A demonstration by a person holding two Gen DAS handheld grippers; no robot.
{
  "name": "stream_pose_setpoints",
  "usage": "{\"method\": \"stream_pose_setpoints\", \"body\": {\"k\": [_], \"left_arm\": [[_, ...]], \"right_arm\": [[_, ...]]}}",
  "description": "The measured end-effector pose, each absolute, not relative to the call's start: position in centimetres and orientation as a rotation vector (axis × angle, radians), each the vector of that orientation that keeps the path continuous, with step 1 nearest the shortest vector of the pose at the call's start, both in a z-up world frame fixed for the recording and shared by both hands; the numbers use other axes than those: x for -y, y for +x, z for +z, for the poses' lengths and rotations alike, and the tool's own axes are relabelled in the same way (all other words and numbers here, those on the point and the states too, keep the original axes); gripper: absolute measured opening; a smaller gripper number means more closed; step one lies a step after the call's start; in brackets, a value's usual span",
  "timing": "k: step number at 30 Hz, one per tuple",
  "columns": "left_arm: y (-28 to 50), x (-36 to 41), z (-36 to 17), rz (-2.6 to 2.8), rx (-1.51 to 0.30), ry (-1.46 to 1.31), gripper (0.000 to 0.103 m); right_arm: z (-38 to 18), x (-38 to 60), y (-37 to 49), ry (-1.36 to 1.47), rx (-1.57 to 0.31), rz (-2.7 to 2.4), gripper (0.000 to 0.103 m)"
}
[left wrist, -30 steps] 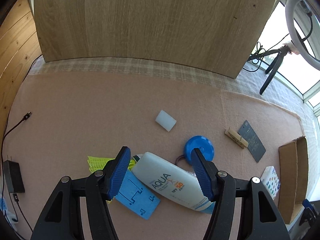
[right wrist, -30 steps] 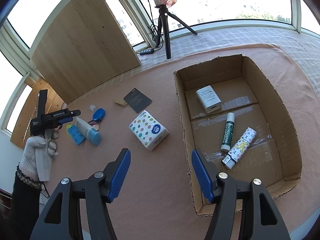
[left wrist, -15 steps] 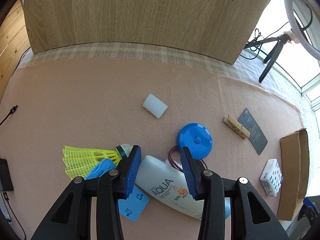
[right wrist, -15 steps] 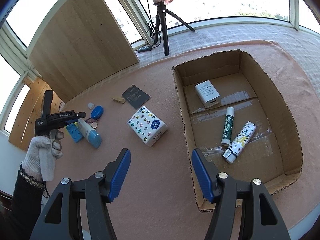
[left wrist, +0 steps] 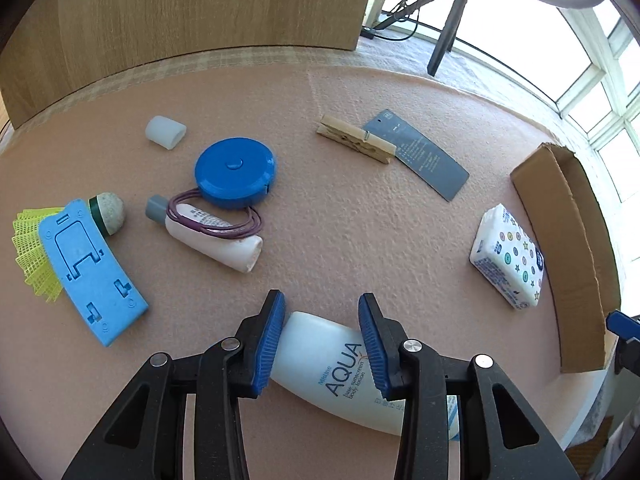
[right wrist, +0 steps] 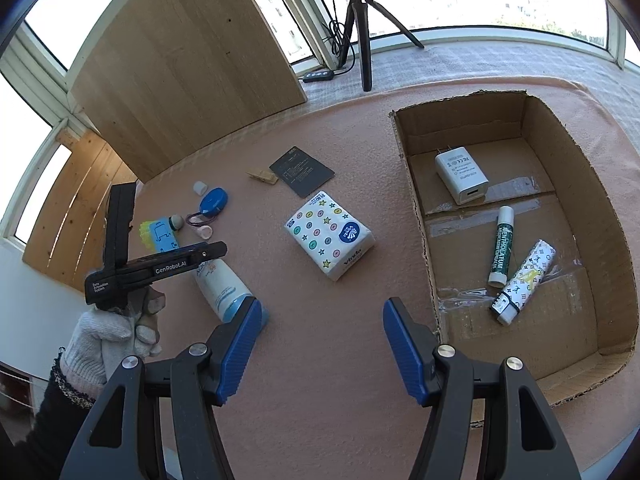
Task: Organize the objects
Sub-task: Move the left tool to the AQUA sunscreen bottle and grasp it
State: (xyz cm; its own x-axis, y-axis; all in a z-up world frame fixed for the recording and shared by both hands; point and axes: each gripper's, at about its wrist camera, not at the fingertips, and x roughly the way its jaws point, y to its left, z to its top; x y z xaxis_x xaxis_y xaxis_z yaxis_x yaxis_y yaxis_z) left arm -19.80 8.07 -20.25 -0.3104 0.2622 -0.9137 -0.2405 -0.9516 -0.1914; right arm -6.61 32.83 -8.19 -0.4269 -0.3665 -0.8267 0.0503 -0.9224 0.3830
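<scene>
Left wrist view shows my left gripper (left wrist: 321,344) clamped on the sunscreen bottle (left wrist: 340,376), pads against both its sides, the bottle lying on the pink mat (left wrist: 360,220) at 6 o'clock. My right gripper (right wrist: 318,344) hangs about half open with nothing between its fingers.

By my reckoning the tidying is under halfway. The cardboard box (right wrist: 420,208) holds three things: a white charger (right wrist: 460,174), a green lip balm (right wrist: 500,244) and a patterned tube (right wrist: 524,280). Left on the mat, from the left wrist view: tissue pack (left wrist: 508,256) at 3 o'clock, dark card (left wrist: 416,156) and clothespin (left wrist: 354,140) at 1 o'clock, blue tape measure (left wrist: 235,172), small white tube (left wrist: 212,236) with a hair tie around it, white cap (left wrist: 165,132), shuttlecock (left wrist: 110,214) and blue stand (left wrist: 90,268) at 9 o'clock.

The mat between bottle and box looks open apart from the tissue pack. The box wall stands up, so I'd judge the bottle must clear it; the box's near half is bare.
</scene>
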Motion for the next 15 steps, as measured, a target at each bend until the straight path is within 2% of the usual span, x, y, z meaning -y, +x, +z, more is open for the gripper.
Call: {"method": "stream_pose_setpoints", "body": {"k": [6,15], "left_arm": [[-16.8,-11.8,-20.3,2.27,-0.146,-1.547,0.042],[-14.4,-12.3,-19.4,2.21,-0.097,-1.51,0.043]], "right_arm": [[-9.4,-31.3,-6.7,1.544,0.414,-2.349,0.06],[-12.4,-28.5,-6.3,1.61,0.394,-2.206,0.06]]}}
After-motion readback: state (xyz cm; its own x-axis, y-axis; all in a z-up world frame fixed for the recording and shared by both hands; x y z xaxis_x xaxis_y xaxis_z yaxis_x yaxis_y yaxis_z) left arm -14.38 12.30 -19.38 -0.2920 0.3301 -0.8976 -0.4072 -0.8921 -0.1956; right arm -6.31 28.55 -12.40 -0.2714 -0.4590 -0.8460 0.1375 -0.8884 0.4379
